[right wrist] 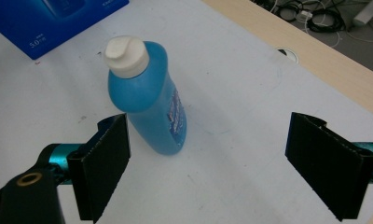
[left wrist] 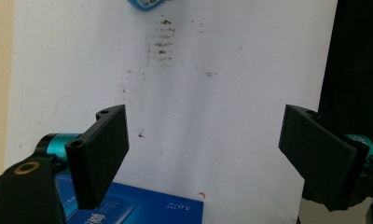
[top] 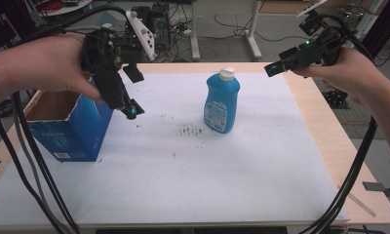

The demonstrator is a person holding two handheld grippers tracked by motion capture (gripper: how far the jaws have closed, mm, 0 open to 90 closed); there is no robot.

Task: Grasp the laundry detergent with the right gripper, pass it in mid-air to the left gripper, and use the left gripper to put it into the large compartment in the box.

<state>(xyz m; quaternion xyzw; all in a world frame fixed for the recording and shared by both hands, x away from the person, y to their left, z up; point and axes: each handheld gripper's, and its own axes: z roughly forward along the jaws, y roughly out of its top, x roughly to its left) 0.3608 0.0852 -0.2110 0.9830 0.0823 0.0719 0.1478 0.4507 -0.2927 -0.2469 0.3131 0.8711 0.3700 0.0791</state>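
Observation:
A blue detergent bottle (top: 222, 103) with a white cap stands upright near the middle of the white mat (top: 232, 175). An open blue cardboard box (top: 68, 129) sits at the left. My left gripper (top: 133, 92) hovers open just right of the box's top, nothing between its jaws. In the left gripper view the left gripper (left wrist: 205, 154) looks down on the mat, with the box (left wrist: 142, 207) at the bottom and the bottle's base (left wrist: 145, 3) at the top. My right gripper (top: 276, 68) is open in the air, to the right of and above the bottle's cap. The right gripper (right wrist: 208, 163) faces the bottle (right wrist: 147, 93).
Dark smudges (top: 189, 130) mark the mat left of the bottle. The wooden table edge (top: 329, 141) runs along the right. Black cables (top: 349, 180) trail from both grippers over the table's front corners. Desk legs and wiring lie beyond the far edge.

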